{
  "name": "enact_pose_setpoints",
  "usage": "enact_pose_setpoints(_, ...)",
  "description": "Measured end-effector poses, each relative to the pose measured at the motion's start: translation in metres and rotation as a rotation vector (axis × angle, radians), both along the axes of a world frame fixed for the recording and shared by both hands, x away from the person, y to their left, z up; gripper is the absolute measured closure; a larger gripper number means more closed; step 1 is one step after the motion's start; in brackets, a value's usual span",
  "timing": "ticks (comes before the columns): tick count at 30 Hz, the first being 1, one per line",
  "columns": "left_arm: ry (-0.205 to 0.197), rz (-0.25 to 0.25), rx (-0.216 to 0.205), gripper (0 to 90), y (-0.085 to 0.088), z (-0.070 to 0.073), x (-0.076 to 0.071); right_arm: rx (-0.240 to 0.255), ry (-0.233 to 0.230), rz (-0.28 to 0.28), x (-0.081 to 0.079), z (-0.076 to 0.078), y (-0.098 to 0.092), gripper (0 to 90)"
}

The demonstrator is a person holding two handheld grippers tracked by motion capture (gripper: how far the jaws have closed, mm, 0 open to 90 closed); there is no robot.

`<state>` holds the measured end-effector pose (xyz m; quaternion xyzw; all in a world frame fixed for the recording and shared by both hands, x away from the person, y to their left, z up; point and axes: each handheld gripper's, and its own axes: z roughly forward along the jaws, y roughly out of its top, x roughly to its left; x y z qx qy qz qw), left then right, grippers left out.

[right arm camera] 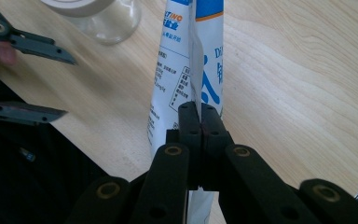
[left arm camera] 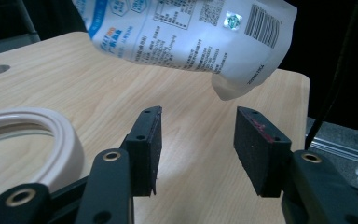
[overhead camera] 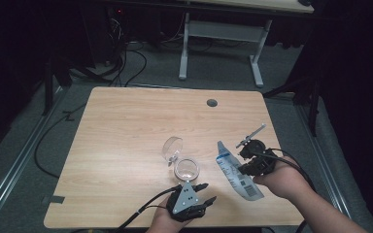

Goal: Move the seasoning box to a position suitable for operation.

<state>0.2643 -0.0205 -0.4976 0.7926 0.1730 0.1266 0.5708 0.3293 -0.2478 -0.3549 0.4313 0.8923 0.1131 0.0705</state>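
A white and blue printed pouch (overhead camera: pixel 234 171) hangs tilted just above the wooden table (overhead camera: pixel 126 126), near its right front. My right gripper (overhead camera: pixel 244 168) is shut on the pouch's edge; in the right gripper view the jaws (right arm camera: pixel 199 116) pinch the pouch (right arm camera: pixel 175 65) flat. A clear glass jar (overhead camera: pixel 186 169) with a white rim stands to the left of the pouch. Its clear lid (overhead camera: pixel 172 146) lies just behind it. My left gripper (overhead camera: pixel 210 191) is at the front edge, below the jar, open and empty. In the left gripper view the gripper (left arm camera: pixel 198 140) points under the pouch (left arm camera: pixel 186 28), with the jar rim (left arm camera: pixel 42 135) at the left.
A round cable hole (overhead camera: pixel 211 103) sits near the table's far edge. Behind the table stands a white-legged desk (overhead camera: pixel 223 34), with cables on the grey floor at the left. The table's front edge runs right below both hands.
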Motion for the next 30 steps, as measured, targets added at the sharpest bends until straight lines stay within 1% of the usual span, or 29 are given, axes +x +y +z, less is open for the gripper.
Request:
enact_pose_setpoints(3,0.013,-0.005,-0.019,50.8,0.001,-0.005,-0.001,-0.002,0.011,0.002,-0.001,0.001,0.005,90.0)
enact_pose_setpoints(5,0.012,-0.014,-0.007,50.1,0.0,-0.007,-0.002,-0.005,0.012,0.008,-0.001,0.002,0.008,90.0)
enact_pose_setpoints(6,0.009,-0.016,0.0,49.7,0.001,-0.008,-0.003,-0.008,0.017,-0.001,-0.002,0.003,0.01,90.0)
enact_pose_setpoints(10,0.018,-0.025,0.005,49.5,0.002,-0.013,-0.003,-0.015,0.014,0.009,-0.002,0.006,0.018,90.0)
enact_pose_setpoints(14,0.023,-0.037,-0.002,48.4,0.001,-0.013,-0.005,-0.018,0.015,0.014,-0.003,0.008,0.027,90.0)
enact_pose_setpoints(16,0.028,-0.04,-0.007,48.0,0.001,-0.013,-0.005,-0.025,0.01,0.028,-0.004,0.009,0.03,90.0)
enact_pose_setpoints(18,0.035,-0.04,-0.01,47.9,-0.001,-0.014,-0.005,-0.018,0.014,0.026,-0.006,0.011,0.034,90.0)
enact_pose_setpoints(20,0.035,-0.041,-0.01,47.5,-0.003,-0.014,-0.005,-0.014,0.009,0.041,-0.006,0.011,0.037,90.0)
enact_pose_setpoints(23,0.023,-0.044,-0.02,47.2,-0.007,-0.012,-0.004,-0.01,0.011,0.04,-0.007,0.012,0.04,90.0)
enact_pose_setpoints(24,0.023,-0.044,-0.02,47.8,-0.008,-0.011,-0.004,-0.01,0.008,0.049,-0.007,0.012,0.041,90.0)
enact_pose_setpoints(25,0.021,-0.047,-0.014,48.0,-0.01,-0.011,-0.003,-0.008,0.01,0.039,-0.008,0.012,0.043,90.0)
enact_pose_setpoints(29,0.021,-0.05,-0.005,45.7,-0.015,-0.014,-0.002,-0.004,0.007,0.064,-0.008,0.013,0.047,90.0)
enact_pose_setpoints(30,0.02,-0.051,0.002,44.9,-0.016,-0.014,-0.002,-0.002,0.008,0.061,-0.009,0.013,0.048,90.0)
